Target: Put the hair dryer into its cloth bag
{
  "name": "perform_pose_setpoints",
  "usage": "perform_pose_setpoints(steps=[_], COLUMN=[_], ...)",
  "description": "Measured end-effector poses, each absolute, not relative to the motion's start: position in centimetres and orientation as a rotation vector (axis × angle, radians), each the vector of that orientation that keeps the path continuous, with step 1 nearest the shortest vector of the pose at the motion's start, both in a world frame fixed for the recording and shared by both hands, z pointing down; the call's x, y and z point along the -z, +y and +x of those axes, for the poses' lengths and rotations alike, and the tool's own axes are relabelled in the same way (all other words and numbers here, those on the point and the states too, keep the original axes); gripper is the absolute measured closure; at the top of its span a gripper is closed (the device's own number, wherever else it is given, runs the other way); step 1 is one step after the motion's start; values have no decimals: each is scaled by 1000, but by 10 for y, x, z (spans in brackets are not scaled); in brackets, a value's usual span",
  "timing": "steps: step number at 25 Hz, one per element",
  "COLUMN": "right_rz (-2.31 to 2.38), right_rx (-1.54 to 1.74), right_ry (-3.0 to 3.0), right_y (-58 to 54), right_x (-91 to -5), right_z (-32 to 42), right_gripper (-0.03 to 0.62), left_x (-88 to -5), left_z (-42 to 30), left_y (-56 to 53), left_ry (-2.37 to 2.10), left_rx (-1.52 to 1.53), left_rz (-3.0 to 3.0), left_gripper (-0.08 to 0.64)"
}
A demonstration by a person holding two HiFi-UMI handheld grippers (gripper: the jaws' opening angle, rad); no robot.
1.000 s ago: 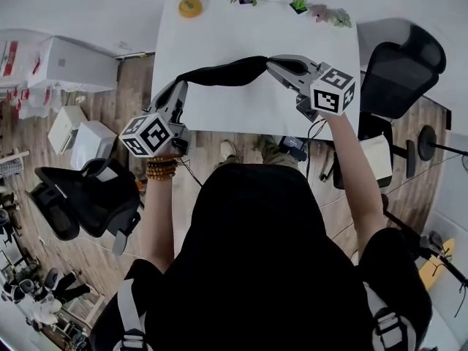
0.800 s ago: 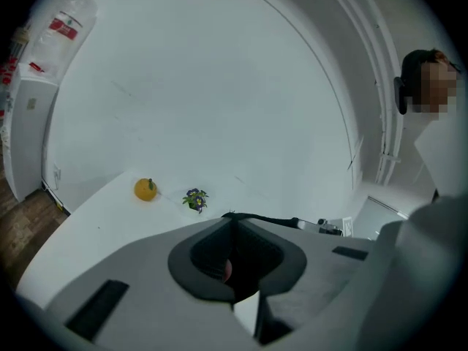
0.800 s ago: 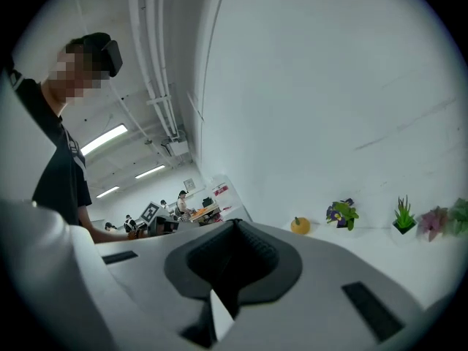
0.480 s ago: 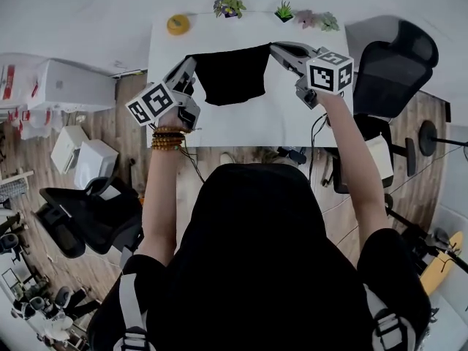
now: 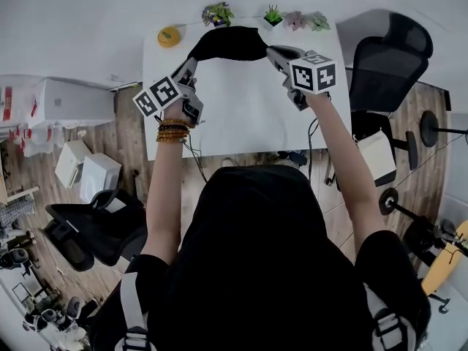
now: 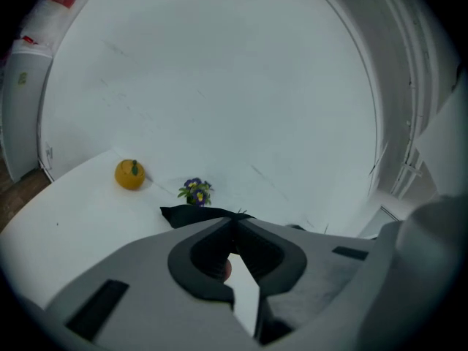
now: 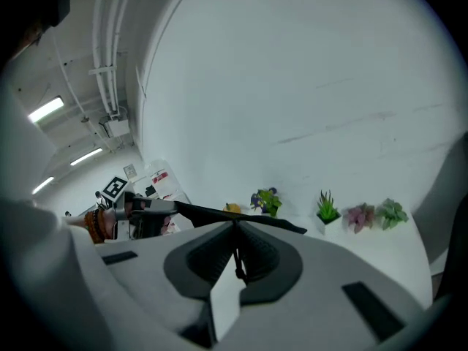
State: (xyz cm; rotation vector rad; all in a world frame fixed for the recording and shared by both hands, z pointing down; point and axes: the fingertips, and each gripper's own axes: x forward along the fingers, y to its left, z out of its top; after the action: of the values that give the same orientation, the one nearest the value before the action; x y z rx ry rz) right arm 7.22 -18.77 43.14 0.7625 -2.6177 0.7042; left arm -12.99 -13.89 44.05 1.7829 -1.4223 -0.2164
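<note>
At the far left of the white table (image 5: 241, 115) a small orange ornament (image 5: 169, 36) sits undisturbed. Just right of it the left gripper (image 5: 191, 62) has its jaws together, pinching the left edge of the black cloth bag (image 5: 227, 44). The left gripper view confirms this, with the dark fabric (image 6: 194, 214) poking out past the closed tips (image 6: 235, 218).

Within the last second both hands carried the bag from the middle of the table out to its far edge. Halfway through, the bag hung between them as a broad flat sheet. Now it sits lower as a narrower band, bowed toward the row of 4 small potted plants (image 5: 272, 14). Whether it touches the table cannot be told.

On the right, the right gripper (image 5: 272, 50) is likewise clamped on the bag's other edge. Its own view shows the cloth (image 7: 219, 214) drawn taut from its tips (image 7: 235, 224) across to the left hand.

The hair dryer shows in no view, so its place cannot be given. Since the bag hung flat a moment ago, it is probably still empty. The move looks like spreading or setting the bag out at the far side. Both grippers are occupied, so 1 would likely have to let go before the dryer can be fetched.
</note>
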Motion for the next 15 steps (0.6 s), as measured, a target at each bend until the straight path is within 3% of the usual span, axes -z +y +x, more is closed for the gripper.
perform_pose_setpoints(steps=[10, 15], right_rz=[624, 537], right_rx=[-912, -817], right_ry=[-2363, -2231], right_y=[-69, -19], right_x=[-552, -616], right_z=[101, 113], right_gripper=[549, 549], left_x=[-552, -625], left_z=[-101, -97], left_y=[-17, 38], left_ry=[-1293, -1229], left_rx=[44, -151], left_rz=[1669, 1593], left_gripper=[524, 523])
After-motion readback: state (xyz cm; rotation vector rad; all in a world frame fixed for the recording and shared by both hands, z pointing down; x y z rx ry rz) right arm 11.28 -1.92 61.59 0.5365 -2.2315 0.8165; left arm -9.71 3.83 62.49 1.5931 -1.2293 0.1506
